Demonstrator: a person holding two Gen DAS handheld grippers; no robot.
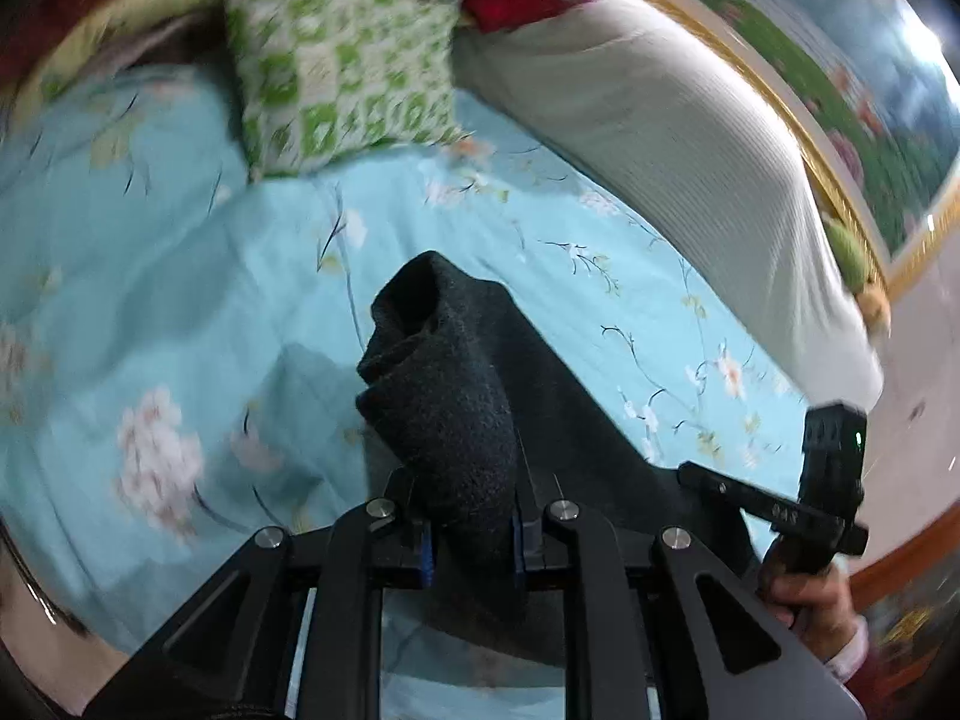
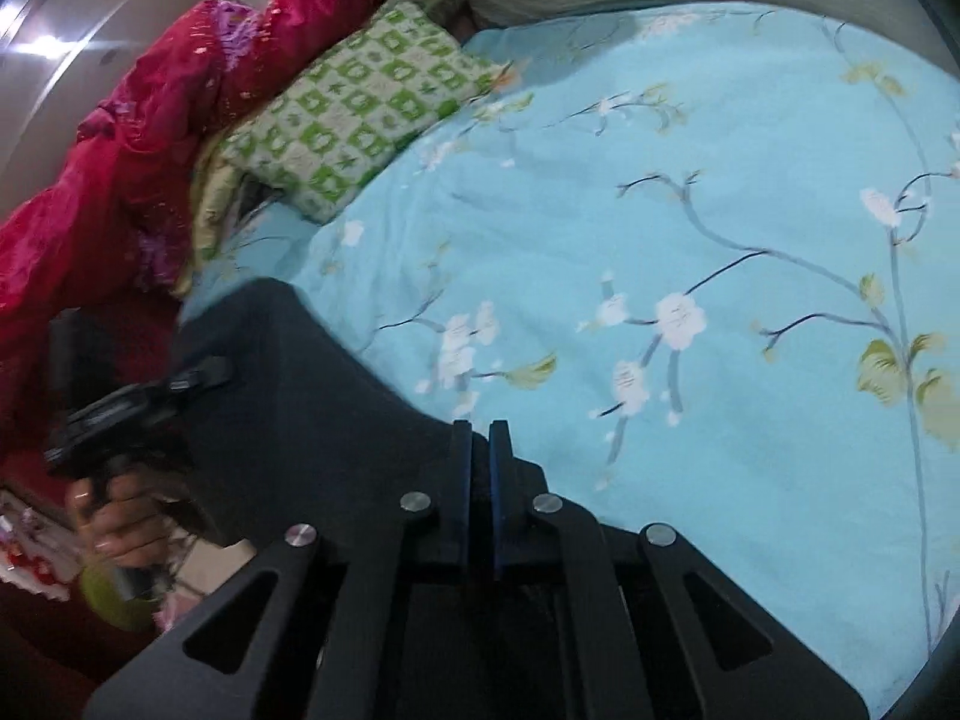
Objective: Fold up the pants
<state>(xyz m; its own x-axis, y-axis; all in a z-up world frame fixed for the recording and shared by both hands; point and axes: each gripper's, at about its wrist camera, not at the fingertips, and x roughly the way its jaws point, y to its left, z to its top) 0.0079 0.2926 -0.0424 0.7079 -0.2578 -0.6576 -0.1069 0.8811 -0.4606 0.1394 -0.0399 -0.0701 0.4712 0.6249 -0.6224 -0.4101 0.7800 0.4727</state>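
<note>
dark grey knit pants (image 1: 456,396) are pinched in both jaws, left gripper (image 1: 474,534) and right gripper (image 2: 478,480), over the blue floral bed (image 2: 720,180); next, carry the edge across evenly.

Left gripper (image 1: 474,516) fingertips hidden behind bunched pants (image 1: 444,396).

Left claw (image 1: 474,468) is clamped on a bunched wad of the pants (image 1: 444,372), tilted downward. Right claw (image 2: 478,438) is pinched tight on the pants' edge, also angled down. A hand (image 2: 120,516) grips each handle.
</note>
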